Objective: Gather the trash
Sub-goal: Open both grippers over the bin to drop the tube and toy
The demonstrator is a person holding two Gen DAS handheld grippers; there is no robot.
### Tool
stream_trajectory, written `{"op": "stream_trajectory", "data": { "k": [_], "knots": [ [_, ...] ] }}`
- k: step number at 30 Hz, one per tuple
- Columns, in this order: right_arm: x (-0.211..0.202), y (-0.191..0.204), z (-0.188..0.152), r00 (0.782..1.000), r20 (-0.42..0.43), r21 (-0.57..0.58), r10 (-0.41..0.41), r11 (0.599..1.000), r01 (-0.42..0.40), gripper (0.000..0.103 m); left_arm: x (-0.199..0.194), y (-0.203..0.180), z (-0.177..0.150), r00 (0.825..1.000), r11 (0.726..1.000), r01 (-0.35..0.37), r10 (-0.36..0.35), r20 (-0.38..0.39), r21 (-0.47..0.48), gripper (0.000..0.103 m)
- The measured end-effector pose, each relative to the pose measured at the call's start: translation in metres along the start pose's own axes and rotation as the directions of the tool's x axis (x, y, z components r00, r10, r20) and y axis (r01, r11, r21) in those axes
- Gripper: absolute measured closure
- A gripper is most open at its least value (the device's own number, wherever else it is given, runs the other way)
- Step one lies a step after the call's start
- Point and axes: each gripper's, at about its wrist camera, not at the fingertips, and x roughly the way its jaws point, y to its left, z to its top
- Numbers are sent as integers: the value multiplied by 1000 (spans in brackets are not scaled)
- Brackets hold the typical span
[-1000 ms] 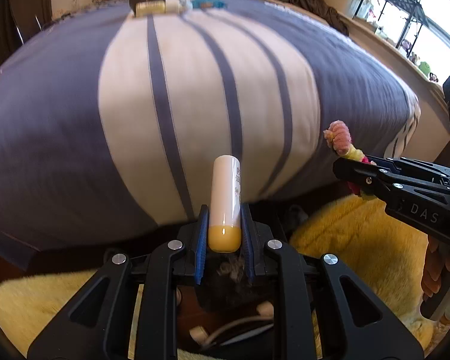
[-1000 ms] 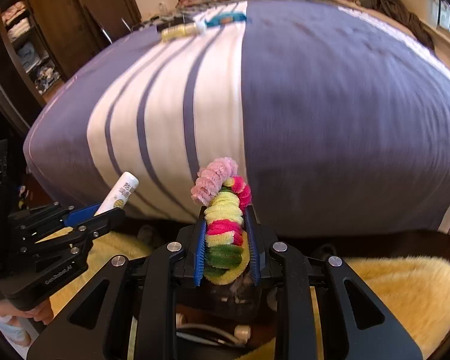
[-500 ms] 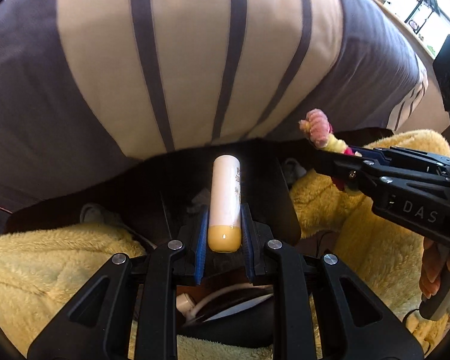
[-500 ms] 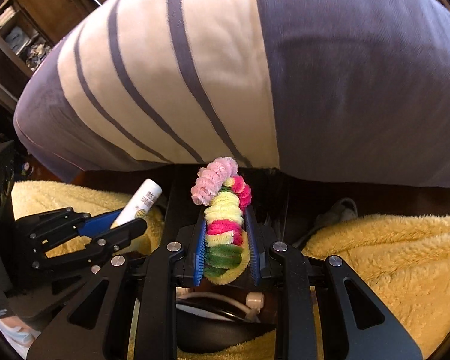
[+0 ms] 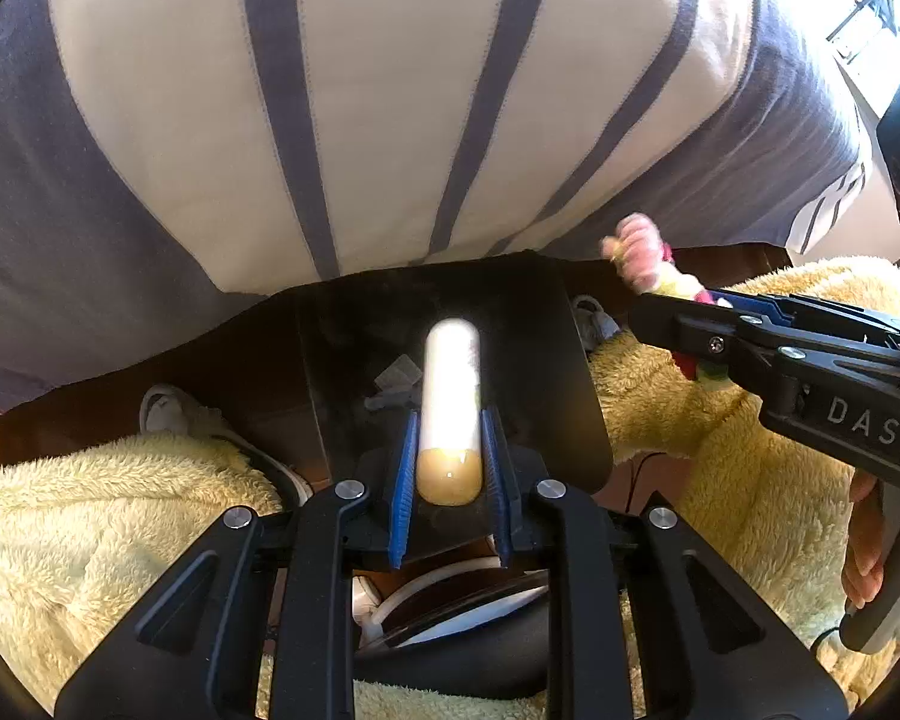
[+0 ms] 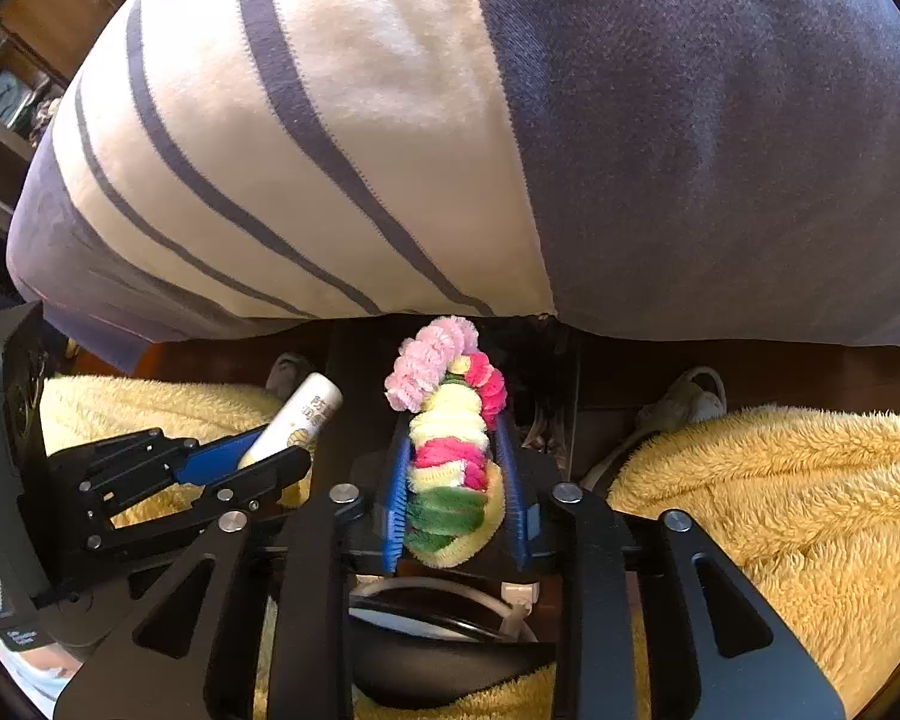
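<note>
Nearest the lens in the left wrist view, the left gripper (image 5: pixel 450 456) has its two blue-padded fingers (image 5: pixel 403 480) closed on one white tube (image 5: pixel 450 384) with a yellowish rear end; the tube points straight forward, clamped at its lower part. In the right wrist view the right gripper (image 6: pixel 455 468) is closed likewise on one fuzzy pipe-cleaner bundle (image 6: pixel 450 444) — pink, yellow, magenta and green coils — which sticks out past the fingertips. Each gripper shows in the other's view: the right one at the right edge, the left one at the lower left, tube tilted up.

Just beyond both loads sits one dark trash bin (image 5: pixel 546 372), its open mouth under the tube's tip; a few pale scraps lie inside, though what they are cannot be told. Two spreads of yellow fleece (image 5: pixel 90 516) flank the bin, one on each side. Farther off, filling the upper half — one bed (image 5: pixel 390 90) with a blue-grey cover with cream bands, its near edge overhanging the bin.
</note>
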Motion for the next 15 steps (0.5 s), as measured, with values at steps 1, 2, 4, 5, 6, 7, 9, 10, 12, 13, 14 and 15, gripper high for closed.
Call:
{"op": "stream_trajectory", "data": {
  "k": [1, 2, 4, 5, 6, 7, 9, 10, 12, 13, 14, 15],
  "knots": [
    [-2, 1, 1, 1000, 2, 2, 0, 1000, 0, 66, 0, 1, 1, 1000, 1000, 2, -2, -2, -1, 83],
    [-2, 1, 2, 1000, 5, 5, 0, 1000, 0, 61, 0, 2, 1, 1000, 1000, 2, -2, -2, -4, 83],
    [-4, 0, 3, 1000, 14, 8, -7, 1000, 7, 59, -1, 2, 2, 1000, 1000, -6, 6, 1, -6, 80],
    [-6, 0, 3, 1000, 18, 7, -12, 1000, 12, 59, -2, 2, 3, 1000, 1000, -8, 8, 4, -8, 77],
    [-9, 0, 4, 999, 25, 4, -20, 1000, 20, 58, -3, 2, 3, 1000, 1000, -11, 11, 8, -10, 72],
    [-11, 0, 4, 999, 31, 2, -30, 1000, 30, 57, -5, 2, 3, 1000, 1000, -15, 15, 13, -10, 70],
    [-19, 0, 6, 997, 53, 1, -56, 998, 56, 48, -11, 1, 2, 999, 999, -30, 31, 32, -11, 60],
    [-23, 0, 6, 996, 63, 2, -65, 998, 65, 45, -14, 1, 2, 998, 999, -36, 36, 44, -10, 58],
    [-34, -1, 7, 992, 92, 2, -82, 997, 82, 37, -26, -2, 3, 995, 998, -56, 56, 77, -2, 50],
    [-40, -2, 8, 990, 110, 4, -89, 996, 89, 32, -32, -4, 4, 994, 998, -62, 61, 92, 2, 48],
    [-46, -2, 9, 987, 126, 7, -95, 995, 95, 29, -41, -6, 5, 991, 998, -66, 65, 114, 6, 44],
    [-56, -3, 11, 982, 152, 11, -108, 994, 107, 24, -45, -6, 6, 990, 998, -68, 67, 127, 7, 40]
  ]
}}
